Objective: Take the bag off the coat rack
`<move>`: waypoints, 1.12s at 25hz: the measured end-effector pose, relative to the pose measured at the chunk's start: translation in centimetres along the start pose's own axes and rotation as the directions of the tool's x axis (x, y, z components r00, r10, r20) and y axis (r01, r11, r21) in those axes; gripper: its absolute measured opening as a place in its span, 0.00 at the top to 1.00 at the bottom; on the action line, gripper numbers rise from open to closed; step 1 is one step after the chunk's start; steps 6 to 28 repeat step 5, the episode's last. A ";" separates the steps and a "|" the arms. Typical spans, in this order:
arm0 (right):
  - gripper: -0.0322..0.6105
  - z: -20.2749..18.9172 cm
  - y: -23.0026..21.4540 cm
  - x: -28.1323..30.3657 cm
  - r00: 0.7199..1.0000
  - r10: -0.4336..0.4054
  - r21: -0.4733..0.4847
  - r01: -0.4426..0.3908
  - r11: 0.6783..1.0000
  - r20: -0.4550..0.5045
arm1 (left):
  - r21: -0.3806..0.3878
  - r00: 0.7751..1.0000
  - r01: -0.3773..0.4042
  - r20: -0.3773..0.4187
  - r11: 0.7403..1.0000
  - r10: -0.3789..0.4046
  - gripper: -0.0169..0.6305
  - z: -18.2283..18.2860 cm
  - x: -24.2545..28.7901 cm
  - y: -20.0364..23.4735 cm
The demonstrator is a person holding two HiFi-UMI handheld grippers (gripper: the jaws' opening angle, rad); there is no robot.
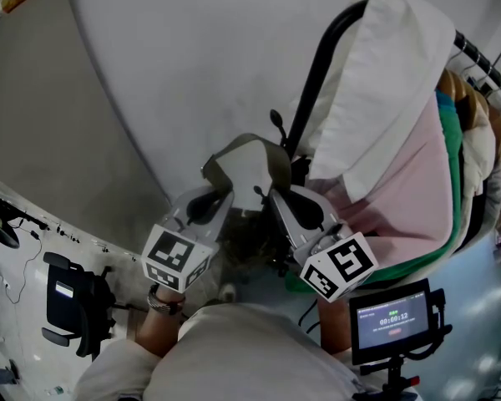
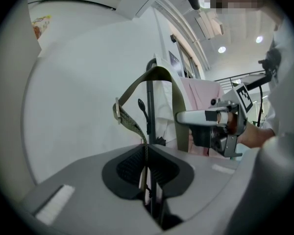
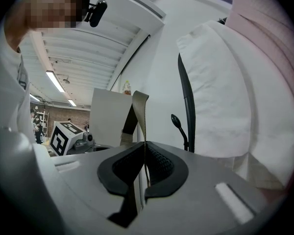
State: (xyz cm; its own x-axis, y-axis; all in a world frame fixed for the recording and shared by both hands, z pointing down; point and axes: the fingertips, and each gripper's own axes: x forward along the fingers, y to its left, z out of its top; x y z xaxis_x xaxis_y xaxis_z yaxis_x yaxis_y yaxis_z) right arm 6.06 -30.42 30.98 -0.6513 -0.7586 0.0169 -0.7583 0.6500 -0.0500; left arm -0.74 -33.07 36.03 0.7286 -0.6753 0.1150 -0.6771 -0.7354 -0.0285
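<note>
1. Head view: the left gripper [image 1: 220, 192] and the right gripper [image 1: 275, 199] sit side by side in front of the coat rack [image 1: 317, 69]. Each is clenched on one leg of the bag strap [image 1: 275, 164]. The olive loop rises between them just beside the rack's pole, near a knobbed hook [image 1: 275, 124]. The bag's body is hidden beneath the grippers. A white garment [image 1: 392, 73] hangs at the rack's right side
2. Left gripper view: the left gripper [image 2: 146, 148] pinches the strap [image 2: 178, 94] below its buckle [image 2: 117, 112]. The strap arches across the top of the pole [image 2: 150, 106] and drops to the right gripper [image 2: 181, 116]. Whether it rests on the hook [image 2: 142, 104] I cannot tell
3. Right gripper view: the right gripper [image 3: 143, 146] is clamped on the strap [image 3: 140, 106], with the pole [image 3: 187, 97] and hook [image 3: 174, 119] just beyond to the right. I judge the step in hand to be the lift-off. The next move calls for raising both grippers together until the loop clears the hook tip, then drawing it away from the pole, clear of the hanging clothes
</note>
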 end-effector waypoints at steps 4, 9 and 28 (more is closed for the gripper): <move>0.94 0.0 -0.3 0.0 1.000 -0.004 0.007 0.004 1.000 0.001 | 0.003 1.000 0.002 0.003 1.000 -0.002 0.95 0.2 0.1 -0.1; 0.94 0.0 -0.4 -0.1 1.000 -0.006 0.008 0.006 1.000 0.001 | 0.003 1.000 0.002 0.003 1.000 -0.002 0.95 0.3 0.2 -0.1; 0.94 0.0 -0.4 -0.1 1.000 -0.006 0.008 0.006 1.000 0.001 | 0.003 1.000 0.002 0.003 1.000 -0.002 0.95 0.3 0.2 -0.1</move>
